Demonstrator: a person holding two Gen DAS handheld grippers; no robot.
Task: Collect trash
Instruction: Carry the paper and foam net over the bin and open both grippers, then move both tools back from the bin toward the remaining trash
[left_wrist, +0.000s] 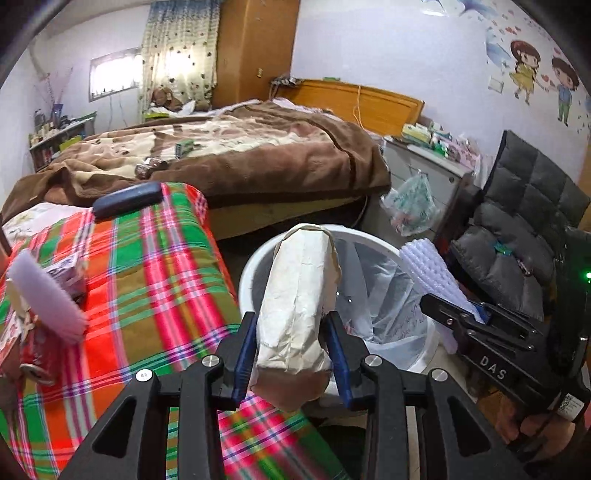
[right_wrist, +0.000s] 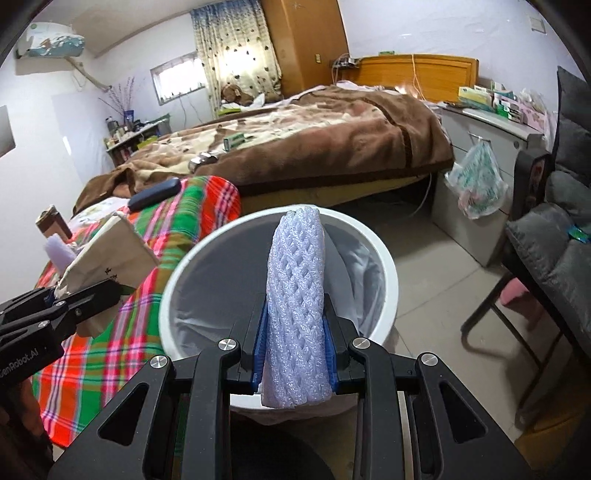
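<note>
Over white bin (right_wrist: 384, 258), plastic-lined: left hand-held gripper (left_wrist: 291, 354) clamps paper bag (left_wrist: 299, 295); right hand-held gripper (right_wrist: 295, 354) clamps foam net (right_wrist: 297, 295)

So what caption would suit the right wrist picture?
Right gripper clamps a white foam net sleeve above the lined white trash bin.

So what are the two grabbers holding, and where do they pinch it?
The left gripper pinches a crumpled paper bag near its lower end. The right gripper squeezes a white foam net sleeve by its lower half.
</note>
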